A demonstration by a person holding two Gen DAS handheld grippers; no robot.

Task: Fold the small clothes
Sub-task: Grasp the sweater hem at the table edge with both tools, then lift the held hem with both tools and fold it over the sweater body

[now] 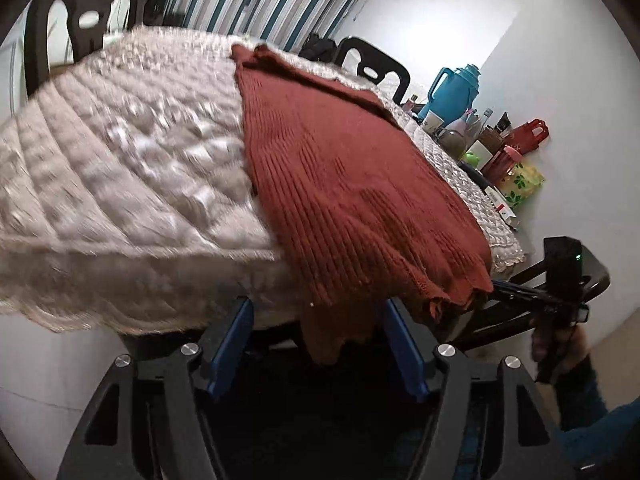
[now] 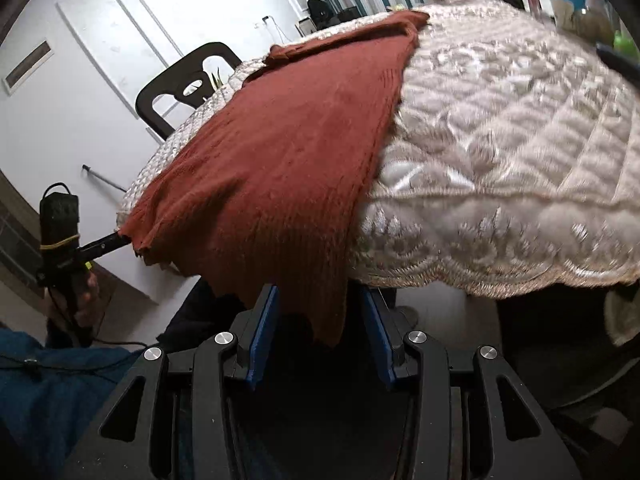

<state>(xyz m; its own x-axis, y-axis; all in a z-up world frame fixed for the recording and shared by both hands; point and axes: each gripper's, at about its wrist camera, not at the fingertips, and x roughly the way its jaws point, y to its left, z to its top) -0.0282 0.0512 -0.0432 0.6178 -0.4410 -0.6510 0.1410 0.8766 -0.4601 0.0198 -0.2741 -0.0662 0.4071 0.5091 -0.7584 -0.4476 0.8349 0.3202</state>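
My left wrist camera sits behind my left gripper (image 1: 316, 344), low at the tabletop's (image 1: 120, 168) near edge, looking up along it toward the curtain. My right one sits likewise behind my right gripper (image 2: 320, 332). Both share the rust knit garment (image 1: 352, 184) close ahead, and each sees the other gripper.

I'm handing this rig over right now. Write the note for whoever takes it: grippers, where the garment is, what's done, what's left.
Left gripper: open, a hanging point of the hem between its fingers, not pinched.
Right gripper: open, the other hem corner between its fingers, not pinched.
Rust knitted garment: spread flat along the quilted table cover, near hem draped over the table edge.
Done: garment laid out; no fold visible.
Left: probably pinch both hem corners and fold away from you, then finish folding.
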